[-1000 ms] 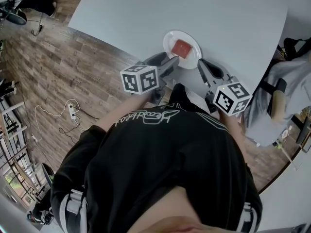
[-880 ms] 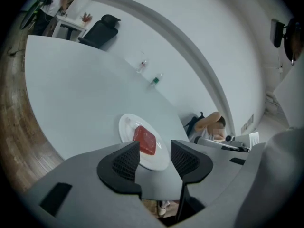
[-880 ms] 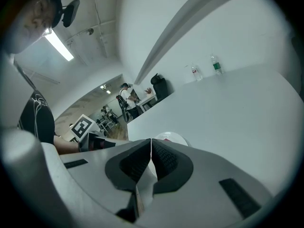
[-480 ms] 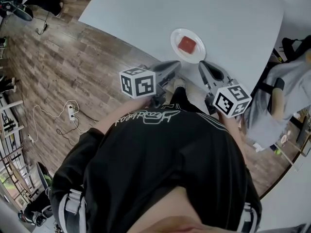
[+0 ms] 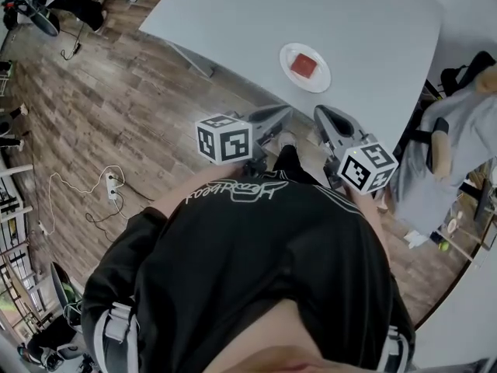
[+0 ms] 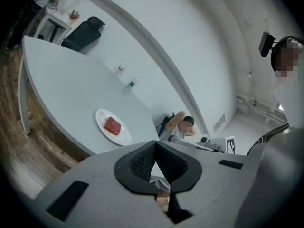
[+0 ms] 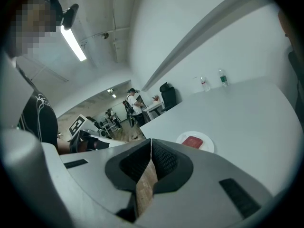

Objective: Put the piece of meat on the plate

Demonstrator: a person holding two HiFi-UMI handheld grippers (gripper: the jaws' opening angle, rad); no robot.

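Note:
A red piece of meat (image 5: pixel 304 66) lies on a white plate (image 5: pixel 291 54) near the front edge of the grey table (image 5: pixel 326 14). The left gripper view shows the meat (image 6: pixel 112 126) on the plate (image 6: pixel 101 116), and in the right gripper view the meat (image 7: pixel 192 141) rests on the plate (image 7: pixel 207 147) too. My left gripper (image 5: pixel 289 113) is shut and empty, held off the table's edge, short of the plate. My right gripper (image 5: pixel 320 113) is beside it, jaws together at the tips, nothing in them.
Two small bottles (image 6: pixel 125 76) stand at the table's far side. A black chair (image 6: pixel 83 32) is beyond the table. A person in grey (image 5: pixel 450 130) sits at the right. Wooden floor with a cable and power strip (image 5: pixel 112 181) lies to the left.
Both grippers have drawn back from the plate, off the table's edge, toward my body. The left gripper's jaws, spread beside the plate before, are closed. The meat stays on the plate.

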